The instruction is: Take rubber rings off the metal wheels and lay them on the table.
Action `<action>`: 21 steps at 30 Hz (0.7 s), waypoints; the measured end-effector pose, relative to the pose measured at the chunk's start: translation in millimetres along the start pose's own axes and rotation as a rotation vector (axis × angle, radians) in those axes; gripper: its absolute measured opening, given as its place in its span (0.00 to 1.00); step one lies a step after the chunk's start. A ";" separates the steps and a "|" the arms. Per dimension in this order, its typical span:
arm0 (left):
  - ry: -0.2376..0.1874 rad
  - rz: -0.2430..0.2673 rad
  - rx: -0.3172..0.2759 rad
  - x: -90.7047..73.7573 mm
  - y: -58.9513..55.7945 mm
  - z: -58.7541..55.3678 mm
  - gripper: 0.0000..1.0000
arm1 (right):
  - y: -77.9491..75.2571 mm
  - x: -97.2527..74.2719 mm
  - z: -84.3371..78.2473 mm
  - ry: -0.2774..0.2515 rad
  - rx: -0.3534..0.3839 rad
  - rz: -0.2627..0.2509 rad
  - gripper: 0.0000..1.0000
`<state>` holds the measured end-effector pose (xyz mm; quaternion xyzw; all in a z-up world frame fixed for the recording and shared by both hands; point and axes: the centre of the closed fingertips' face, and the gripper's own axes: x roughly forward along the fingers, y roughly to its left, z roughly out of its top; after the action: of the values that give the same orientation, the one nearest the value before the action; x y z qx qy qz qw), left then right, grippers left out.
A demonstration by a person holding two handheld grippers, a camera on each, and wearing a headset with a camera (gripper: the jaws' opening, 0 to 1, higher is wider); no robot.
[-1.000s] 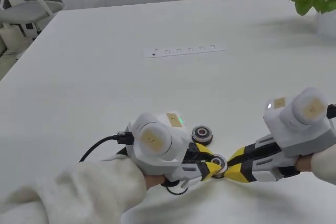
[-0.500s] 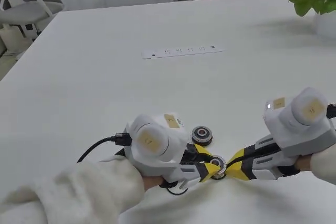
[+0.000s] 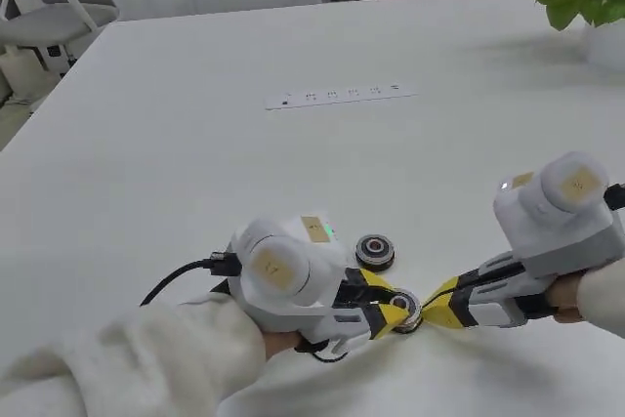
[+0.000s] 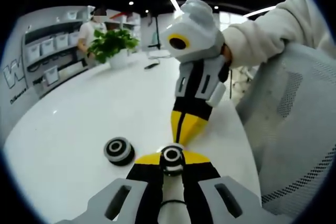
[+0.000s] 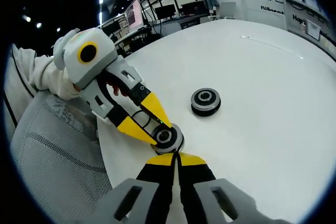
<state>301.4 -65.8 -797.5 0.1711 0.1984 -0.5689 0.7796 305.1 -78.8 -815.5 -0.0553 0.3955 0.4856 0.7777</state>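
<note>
The left claw (image 3: 391, 310) is clamped on a metal wheel (image 4: 172, 155) near the front edge of the tabletop (image 3: 195, 124). The right claw (image 5: 178, 157) is closed, tips touching that wheel's rim (pinching rubber or not, I cannot tell). A second wheel (image 3: 375, 252) lies nearby.

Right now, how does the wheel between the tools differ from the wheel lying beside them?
The held wheel sits clamped in the left tool, the right tool at its rim; the free wheel lies flat, untouched. The held wheel's rim looks silvery; the free wheel's outer edge is black. Both are small round wheels with dark centres.
</note>
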 end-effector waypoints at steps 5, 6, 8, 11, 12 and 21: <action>-0.006 0.000 -0.002 -0.2 0.3 -0.6 0.13 | -1.3 -2.2 2.5 -0.025 0.086 0.013 0.00; -0.006 0.000 -0.002 -0.2 0.5 -0.6 0.13 | -1.7 -2.5 2.9 -0.029 0.093 0.016 0.00; -0.008 0.000 -0.001 -0.4 0.7 -0.3 0.13 | 1.3 -2.4 2.7 -0.032 0.108 0.018 0.00; -0.012 -0.001 0.000 -0.5 0.8 0.0 0.13 | 1.1 -3.3 2.8 -0.032 0.116 0.019 0.00; -0.015 -0.001 0.001 -0.6 0.8 -0.1 0.13 | 1.1 -3.6 3.3 -0.033 0.115 0.018 0.00; -0.028 -0.002 -0.004 -0.5 1.4 -0.3 0.13 | 1.1 -5.2 5.7 -0.044 0.122 0.022 0.00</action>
<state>302.6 -64.9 -797.5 0.1616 0.1888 -0.5717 0.7819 306.4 -79.3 -807.8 0.0069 0.4077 0.4702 0.7827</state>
